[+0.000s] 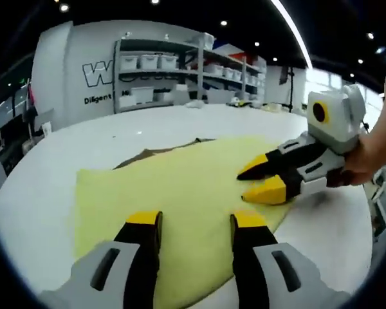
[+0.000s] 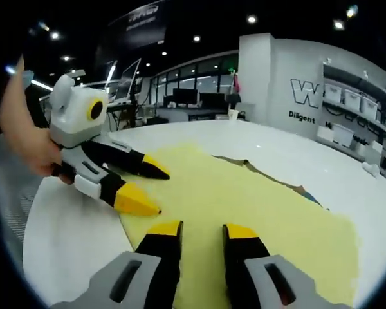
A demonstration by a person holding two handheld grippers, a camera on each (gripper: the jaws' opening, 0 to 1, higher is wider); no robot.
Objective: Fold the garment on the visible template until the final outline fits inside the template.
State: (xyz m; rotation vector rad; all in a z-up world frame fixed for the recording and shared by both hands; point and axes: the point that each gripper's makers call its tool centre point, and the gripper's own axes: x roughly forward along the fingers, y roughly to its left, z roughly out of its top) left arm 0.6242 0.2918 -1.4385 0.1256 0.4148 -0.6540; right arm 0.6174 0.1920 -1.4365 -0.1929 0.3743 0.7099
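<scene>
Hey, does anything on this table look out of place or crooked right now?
Mostly fine. The yellow garment lies flat on the white table, but a dark template edge pokes out unevenly along its far side, so the two do not line up there.

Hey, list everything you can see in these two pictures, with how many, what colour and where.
Garment: one, pale yellow, spread flat on the table.
Template: one, dark brown edge showing from under the garment's far side.
Table: one, white, round, carrying everything.
Shelves: one rack with white bins, against the far wall.
Desks with screens: several, dark, far back in the right gripper view.
Left gripper: one, grey with black jaws and yellow tips, open above the garment's near edge.
Right gripper: one, same colours, open over the garment.
Hand: one, holding the right gripper.
</scene>
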